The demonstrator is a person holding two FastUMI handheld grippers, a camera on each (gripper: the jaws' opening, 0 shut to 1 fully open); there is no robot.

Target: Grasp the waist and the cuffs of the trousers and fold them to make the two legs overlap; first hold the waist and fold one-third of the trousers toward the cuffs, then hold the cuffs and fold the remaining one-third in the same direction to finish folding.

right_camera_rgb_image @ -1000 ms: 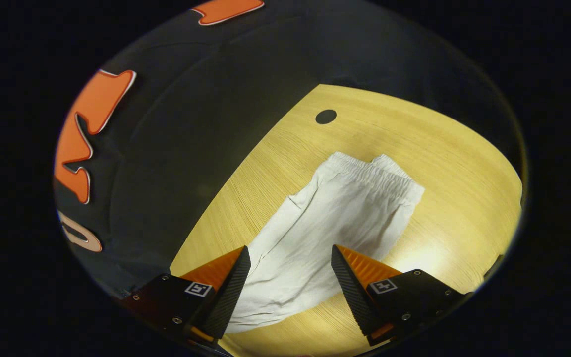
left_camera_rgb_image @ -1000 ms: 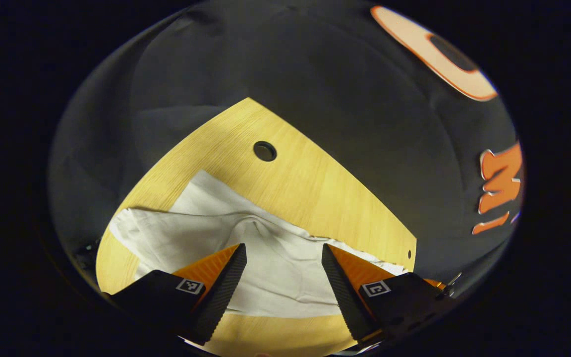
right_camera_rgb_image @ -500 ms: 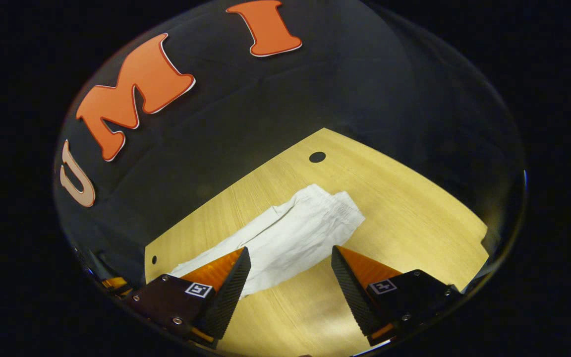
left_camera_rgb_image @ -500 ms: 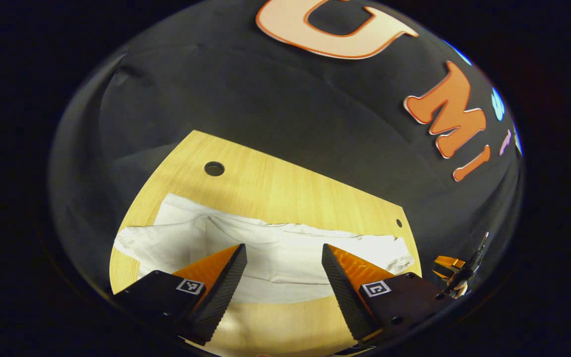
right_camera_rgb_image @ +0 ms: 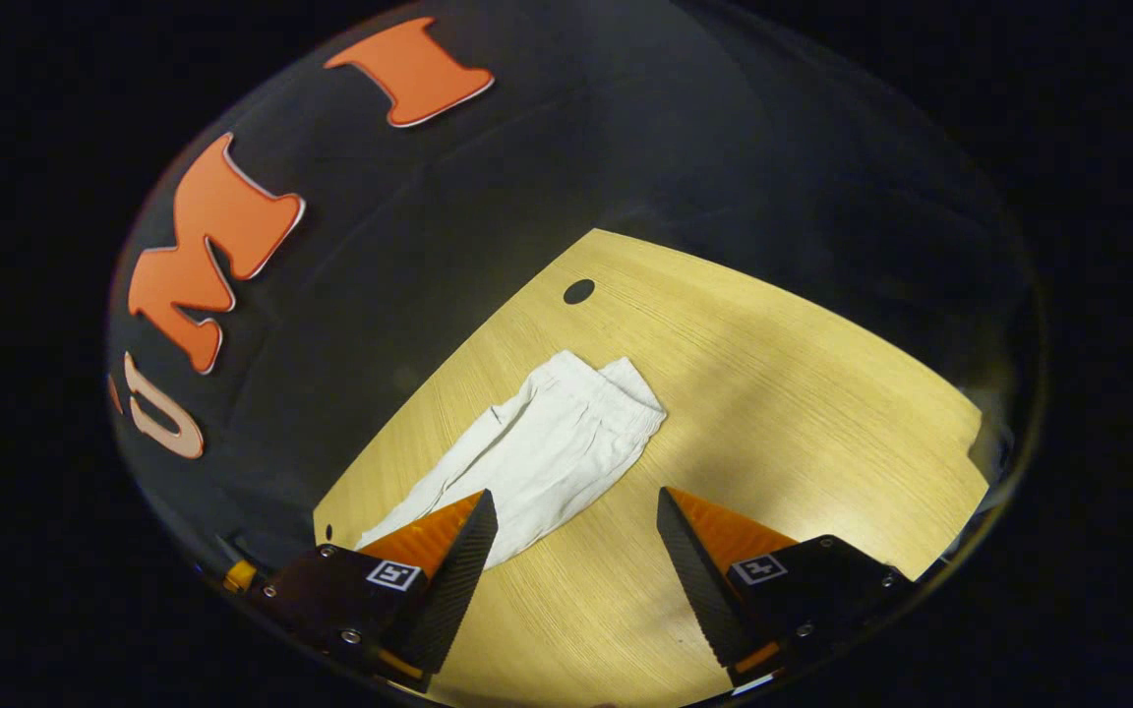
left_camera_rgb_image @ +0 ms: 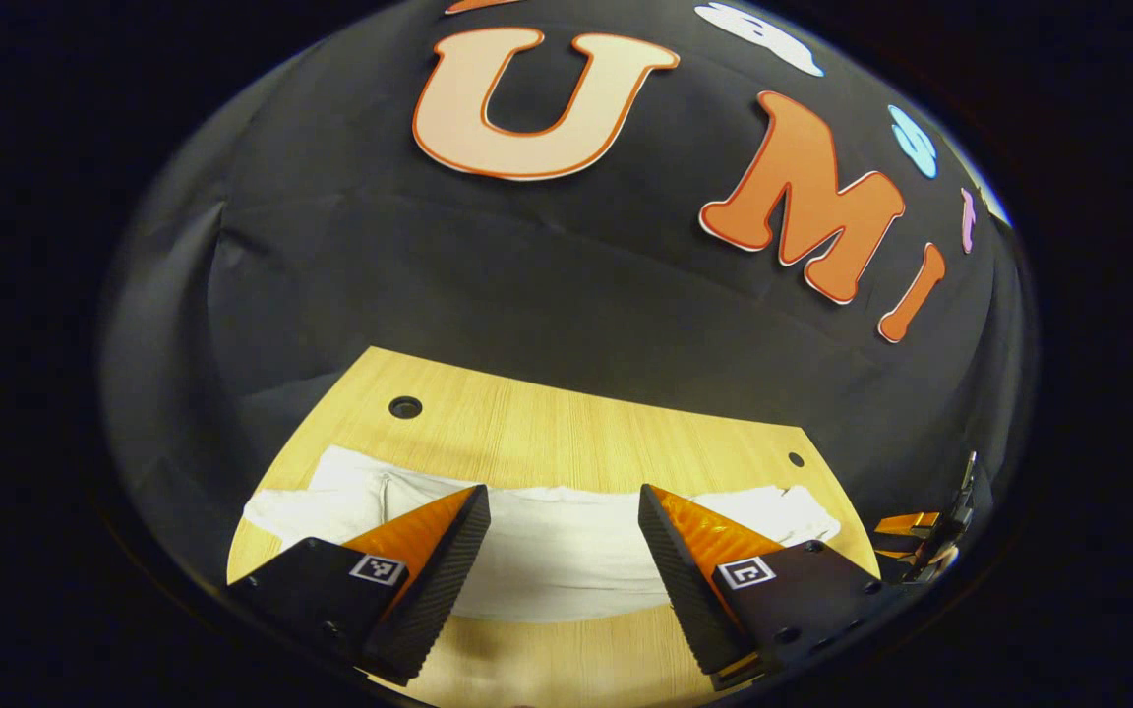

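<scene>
Lying flat on the wooden table (left_camera_rgb_image: 566,433), the white trousers (left_camera_rgb_image: 547,551) stretch lengthwise along its middle, with the gathered waist (right_camera_rgb_image: 616,388) toward the far edge in the right gripper view. The left gripper (left_camera_rgb_image: 564,526) hangs above them, fingers spread and holding nothing. The right gripper (right_camera_rgb_image: 576,531) is likewise spread and empty, over bare wood beside the cloth. A round hole (right_camera_rgb_image: 578,291) pierces the table near its far edge. Small square markers sit on the fingers, unreadable.
</scene>
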